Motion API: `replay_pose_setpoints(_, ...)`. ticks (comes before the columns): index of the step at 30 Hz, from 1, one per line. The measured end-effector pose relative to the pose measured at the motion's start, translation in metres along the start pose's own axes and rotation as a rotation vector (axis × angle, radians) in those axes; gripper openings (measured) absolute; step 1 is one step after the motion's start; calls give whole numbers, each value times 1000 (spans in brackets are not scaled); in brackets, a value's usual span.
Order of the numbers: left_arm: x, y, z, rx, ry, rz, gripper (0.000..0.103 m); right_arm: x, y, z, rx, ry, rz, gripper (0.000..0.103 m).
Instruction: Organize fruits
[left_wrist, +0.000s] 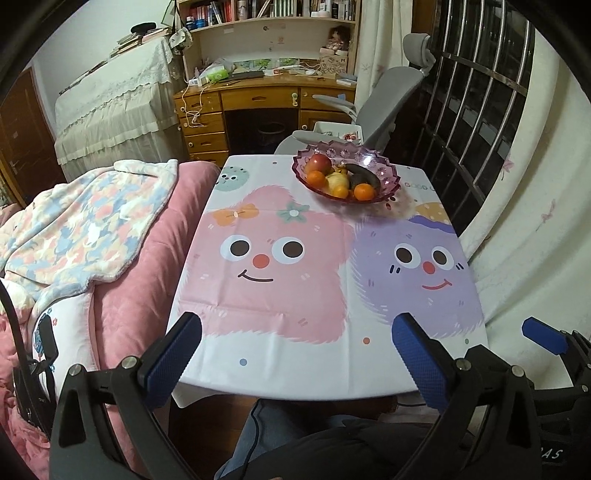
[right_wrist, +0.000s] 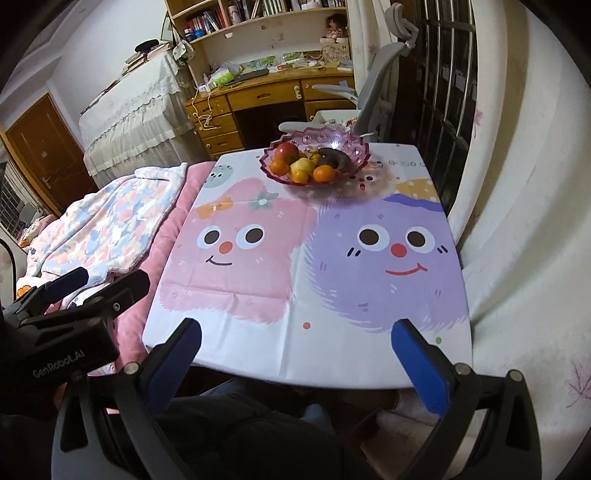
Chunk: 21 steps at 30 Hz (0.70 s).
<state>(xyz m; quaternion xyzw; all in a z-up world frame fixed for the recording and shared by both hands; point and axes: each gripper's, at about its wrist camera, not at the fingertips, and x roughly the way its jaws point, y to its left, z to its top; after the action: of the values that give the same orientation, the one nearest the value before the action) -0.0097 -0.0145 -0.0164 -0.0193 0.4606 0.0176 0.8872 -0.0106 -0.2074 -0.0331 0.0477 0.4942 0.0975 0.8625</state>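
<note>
A purple glass fruit bowl (left_wrist: 388, 166) (right_wrist: 354, 146) stands at the far end of the table. It holds a red apple (left_wrist: 319, 162) (right_wrist: 286, 150), oranges (left_wrist: 364, 192) (right_wrist: 324, 173), a yellow fruit (left_wrist: 339, 181) (right_wrist: 300, 168) and a dark banana (left_wrist: 364, 176) (right_wrist: 334, 157). My left gripper (left_wrist: 297, 332) hangs open over the near table edge, nothing between its blue pads. My right gripper (right_wrist: 297, 338) is open too, empty, over the near edge. Each gripper also shows at the side of the other's view: the right gripper (left_wrist: 543, 336), the left gripper (right_wrist: 74, 280).
The table wears a cloth (left_wrist: 295, 266) printed with pink and purple cartoon faces. A pink bed with a flowered blanket (left_wrist: 85, 229) lies along the left. A grey office chair (left_wrist: 384, 107), a wooden desk (left_wrist: 258, 99) and a barred window (left_wrist: 480, 92) stand beyond. A person's legs (left_wrist: 314, 443) are below.
</note>
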Motion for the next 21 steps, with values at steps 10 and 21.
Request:
replay_pose_setpoints(10,6,6,-5,0,35,-9,102,3,1,-5,13,25,-21,103)
replay_pose_setpoints(21,19,10,-5,-11,81,-18,102,13,3,-4,25,71,-32,103)
